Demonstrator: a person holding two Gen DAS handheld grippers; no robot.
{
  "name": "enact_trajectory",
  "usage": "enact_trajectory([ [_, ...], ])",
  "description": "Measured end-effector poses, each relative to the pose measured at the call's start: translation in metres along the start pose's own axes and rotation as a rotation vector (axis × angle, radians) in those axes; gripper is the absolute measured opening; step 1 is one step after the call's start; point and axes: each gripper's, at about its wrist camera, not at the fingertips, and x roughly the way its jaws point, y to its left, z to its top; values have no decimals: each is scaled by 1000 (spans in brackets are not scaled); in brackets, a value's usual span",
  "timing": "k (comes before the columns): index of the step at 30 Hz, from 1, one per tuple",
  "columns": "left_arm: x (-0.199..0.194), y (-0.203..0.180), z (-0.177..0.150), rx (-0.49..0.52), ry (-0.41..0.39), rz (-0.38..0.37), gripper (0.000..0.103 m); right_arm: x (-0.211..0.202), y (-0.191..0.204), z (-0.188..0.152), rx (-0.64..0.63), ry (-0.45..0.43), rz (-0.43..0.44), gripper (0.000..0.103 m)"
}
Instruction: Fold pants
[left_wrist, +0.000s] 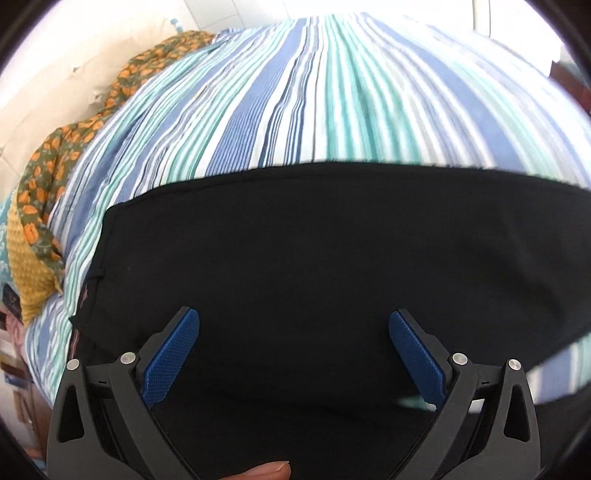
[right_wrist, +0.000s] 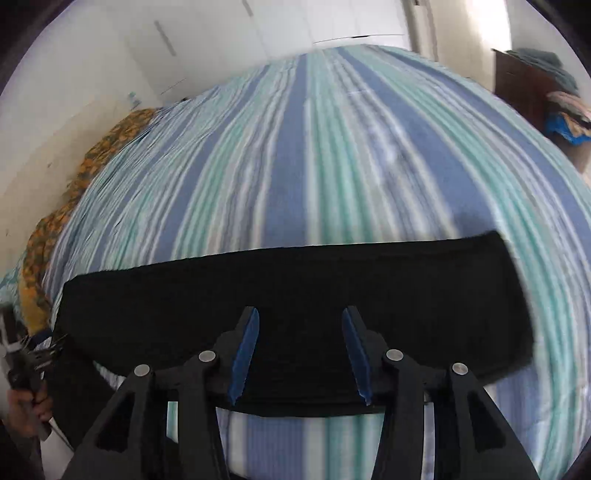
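Note:
The black pants (left_wrist: 295, 240) lie flat as a long folded band across the striped bed sheet (left_wrist: 295, 92). My left gripper (left_wrist: 293, 319) hovers over the band's near left part. Its blue pads (left_wrist: 173, 358) stand wide apart and open, with nothing between them. In the right wrist view the same pants (right_wrist: 295, 288) stretch from left to right. My right gripper (right_wrist: 300, 312) is open over the near edge of the cloth, its pads (right_wrist: 243, 358) not pressing on it. A thumb tip (left_wrist: 269, 470) shows at the bottom edge of the left wrist view.
An orange-flowered cloth (left_wrist: 48, 162) and a yellow one (left_wrist: 26, 258) bunch along the bed's left side by a pale wall (right_wrist: 74, 92). A dark wooden unit with piled fabrics (right_wrist: 554, 103) stands at the far right. A hand (right_wrist: 22, 406) grips the other tool at the left edge.

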Motion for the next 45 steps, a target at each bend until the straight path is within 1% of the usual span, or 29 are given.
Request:
enact_trajectory([
  [1,17,0,0,1,40,-2,103,18,24,1,-19,33,54,48],
  [3,18,7,-4,-20,33,-26,103,56,54,-5,-14,107,117,48],
  [4,9,10,-5,-22,24,-21,102,72,60,-9,-7,142,115,48],
  [5,-4,13,-8,-21,2,-25,102,84,61,-14,-10,168,80,48],
  [6,-22,17,-14,-15,-36,-44,102,91,54,-15,-7,171,34,45],
  [7,-38,19,-22,-6,-75,-66,102,91,45,-16,12,152,-6,41],
  [9,-74,18,-46,22,-135,-124,102,65,36,-20,17,93,-117,42],
  [10,-89,13,-61,44,-144,-170,102,45,39,-27,-13,62,-136,43],
  [12,-108,0,-92,82,-134,-240,102,2,46,-49,-31,34,-67,52],
  [13,-113,-9,-110,103,-119,-269,102,-14,50,-65,-18,40,-30,58],
  [15,-114,-28,-141,143,-72,-292,103,-42,49,-105,13,63,15,60],
  [16,-112,-35,-152,157,-47,-292,103,-52,45,-126,38,73,8,60],
  [18,-102,-44,-170,152,23,-281,103,-69,19,-165,146,92,-60,60],
  [19,-105,-52,-177,127,31,-288,102,-74,0,-182,222,107,-120,60],
  [20,-107,-49,-181,106,30,-295,102,-83,-19,-200,299,104,-161,60],
  [21,-109,-47,-181,101,36,-287,103,-91,-39,-213,389,77,-160,59],
  [22,-111,-43,-179,97,41,-273,103,-102,-54,-220,486,36,-127,58],
  [23,-112,-40,-179,90,42,-260,103,-111,-64,-222,540,10,-125,59],
  [24,-113,-35,-179,83,44,-238,103,-115,-67,-221,552,5,-162,60],
  [25,-113,-31,-179,76,48,-216,103,-114,-67,-220,552,3,-185,62],
  [26,-113,-24,-182,64,57,-195,103,-113,-70,-221,558,7,-186,63],
  [28,-111,-10,-184,26,72,-184,103,-107,-64,-218,532,22,-224,65],
  [29,-112,-5,-186,12,79,-171,103,-111,-66,-218,507,27,-245,70],
  [32,-122,4,-191,-9,63,-123,102,-110,-55,-221,466,33,-303,73],
  [34,-135,10,-204,-14,35,-100,103,-119,-46,-227,455,5,-331,73],
  [37,-150,11,-207,-26,2,-104,102,-130,-22,-236,405,-63,-348,73],
  [39,-157,8,-213,-36,-19,-115,103,-132,-3,-240,352,-87,-359,73],
  [41,-154,10,-200,-34,-38,-118,102,-131,17,-240,282,-106,-364,73],
  [45,-163,8,-194,-15,-81,-106,103,-124,54,-238,143,-122,-337,76],
])
